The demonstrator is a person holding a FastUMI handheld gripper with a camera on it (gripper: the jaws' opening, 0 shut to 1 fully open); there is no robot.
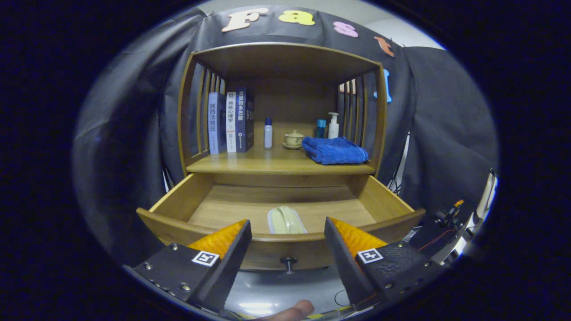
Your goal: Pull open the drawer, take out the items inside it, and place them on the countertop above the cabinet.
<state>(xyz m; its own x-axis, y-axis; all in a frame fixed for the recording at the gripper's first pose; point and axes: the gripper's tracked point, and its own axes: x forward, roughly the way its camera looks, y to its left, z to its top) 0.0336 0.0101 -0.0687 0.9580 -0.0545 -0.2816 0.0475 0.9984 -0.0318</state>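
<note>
Drawer (187, 205) open, pale green item (285, 220) inside; my tool (287, 229) spread wide, empty, just before drawer front.

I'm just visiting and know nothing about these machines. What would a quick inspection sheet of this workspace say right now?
Surface: wooden countertop above the drawer, its front strip bare.
Job's things: drawer pulled open; a pale green lidded container lies inside near the front; drawer knob below it.
Clutter: three books, a small white bottle, a lidded ceramic cup, a folded blue towel, a teal bottle and a pump bottle, all on the countertop.
Gripper: gripper open, holding nothing, fingers just short of the drawer front, the container beyond them.
Cables: a red wire right of the cabinet.
Surroundings: black cloth wall; a fingertip below the gripper.
</note>
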